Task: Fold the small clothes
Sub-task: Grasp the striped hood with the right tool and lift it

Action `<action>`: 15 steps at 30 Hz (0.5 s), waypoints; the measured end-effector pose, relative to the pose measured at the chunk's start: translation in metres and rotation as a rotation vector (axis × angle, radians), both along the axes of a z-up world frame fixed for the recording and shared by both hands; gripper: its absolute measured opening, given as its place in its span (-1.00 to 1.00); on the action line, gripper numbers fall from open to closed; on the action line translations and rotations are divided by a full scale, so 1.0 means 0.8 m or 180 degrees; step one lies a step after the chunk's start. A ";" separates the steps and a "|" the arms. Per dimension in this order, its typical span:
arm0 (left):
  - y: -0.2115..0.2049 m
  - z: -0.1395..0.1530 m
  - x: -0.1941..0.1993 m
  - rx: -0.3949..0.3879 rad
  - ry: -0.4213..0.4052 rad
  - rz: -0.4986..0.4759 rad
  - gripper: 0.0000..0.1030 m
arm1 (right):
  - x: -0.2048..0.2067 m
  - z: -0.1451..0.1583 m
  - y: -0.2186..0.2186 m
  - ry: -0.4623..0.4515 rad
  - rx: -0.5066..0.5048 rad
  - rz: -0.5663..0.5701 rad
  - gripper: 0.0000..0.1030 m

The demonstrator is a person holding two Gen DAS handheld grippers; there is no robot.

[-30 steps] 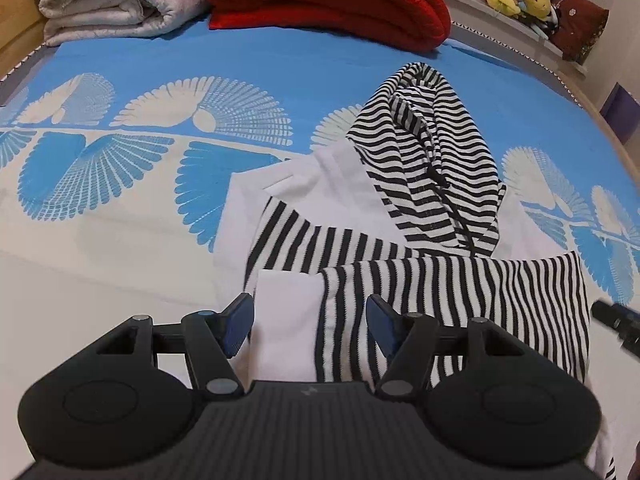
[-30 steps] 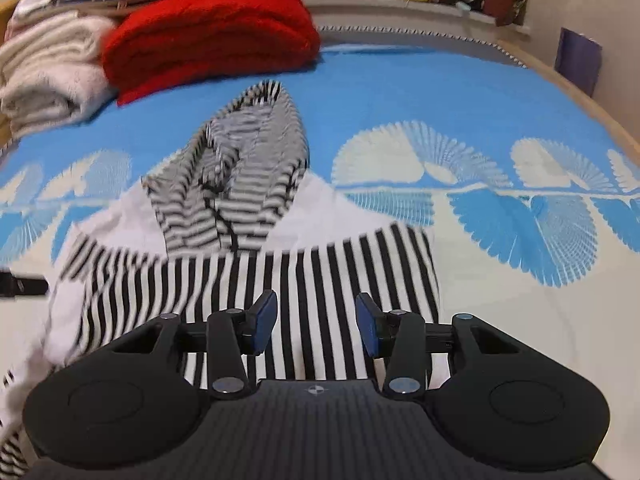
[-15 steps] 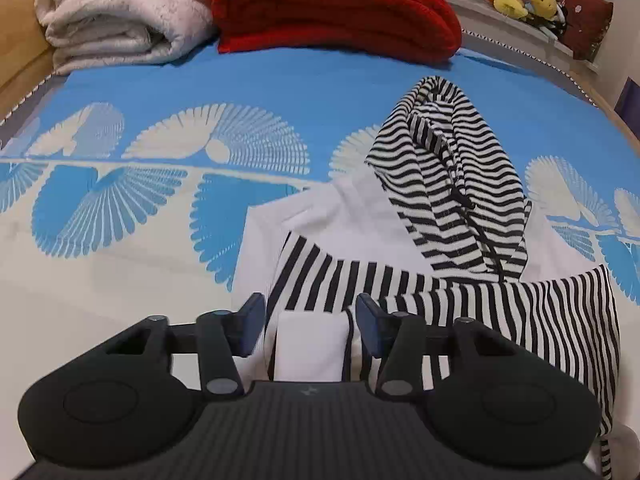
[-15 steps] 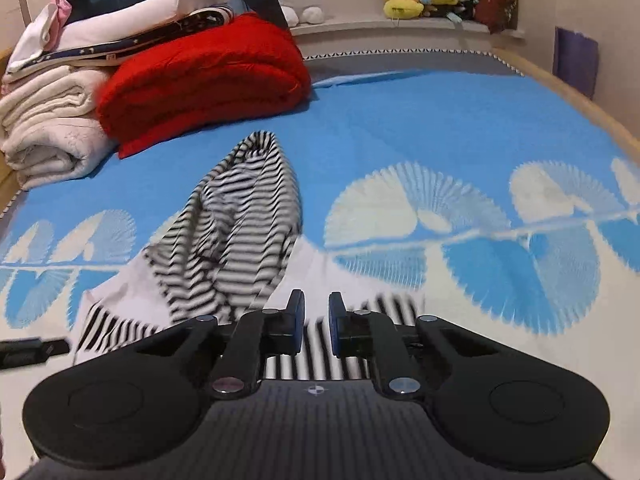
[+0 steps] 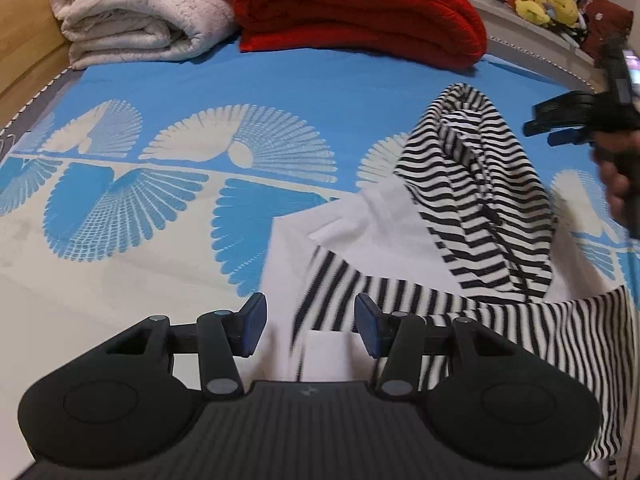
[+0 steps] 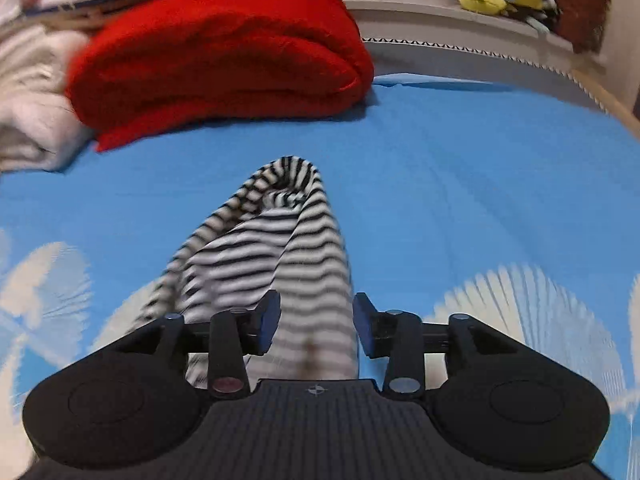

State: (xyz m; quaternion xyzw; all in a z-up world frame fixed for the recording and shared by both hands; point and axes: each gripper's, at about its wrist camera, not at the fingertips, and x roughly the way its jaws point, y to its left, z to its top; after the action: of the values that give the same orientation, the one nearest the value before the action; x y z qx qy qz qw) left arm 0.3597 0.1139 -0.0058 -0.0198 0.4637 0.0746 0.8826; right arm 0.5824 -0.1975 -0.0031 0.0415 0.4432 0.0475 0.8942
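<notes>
A small hoodie (image 5: pixel 380 240) with a white body lies flat on the blue bedsheet (image 5: pixel 160 92). Its black-and-white striped hood (image 5: pixel 480 200) points toward the far blankets, and a striped sleeve (image 5: pixel 540 332) is folded across the body. My left gripper (image 5: pixel 310 330) stands open over the hoodie's near left edge, its pads clear of the cloth. In the left wrist view, my right gripper (image 5: pixel 548 126) hangs at the hood's right, held by a hand. In the right wrist view it (image 6: pixel 316 322) is above the hood (image 6: pixel 280 240). Its jaws are opening and the pads are not pressing the cloth.
A folded red blanket (image 5: pixel 360 12) and a cream blanket (image 5: pixel 140 20) lie at the far end of the bed. Yellow plush toys (image 5: pixel 536 0) sit on a ledge at the back right. A wooden bed frame (image 5: pixel 24 60) runs along the left side.
My right gripper left the striped lower part, travelled up the garment to the hood, shut on the way and opened again. My left gripper narrowed a little and shifted slightly left along the near edge.
</notes>
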 end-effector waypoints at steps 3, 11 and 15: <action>0.006 0.001 0.003 0.0025 -0.0012 0.0036 0.06 | 0.048 -0.035 0.016 0.0058 -0.0273 -0.0038 -0.07; -0.006 0.001 0.001 0.0355 -0.0021 -0.0129 0.06 | 0.078 -0.066 0.032 0.0054 -0.0570 -0.0045 -1.00; -0.005 0.007 -0.001 0.0256 -0.0033 -0.0105 0.06 | 0.022 0.010 0.040 -0.0451 -0.0301 0.0210 -1.00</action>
State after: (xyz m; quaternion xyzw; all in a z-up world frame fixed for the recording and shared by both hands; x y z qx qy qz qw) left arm 0.3586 0.1102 -0.0003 0.0229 0.4560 0.0785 0.8862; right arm 0.6001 -0.1653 0.0045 -0.0188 0.3818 0.0587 0.9222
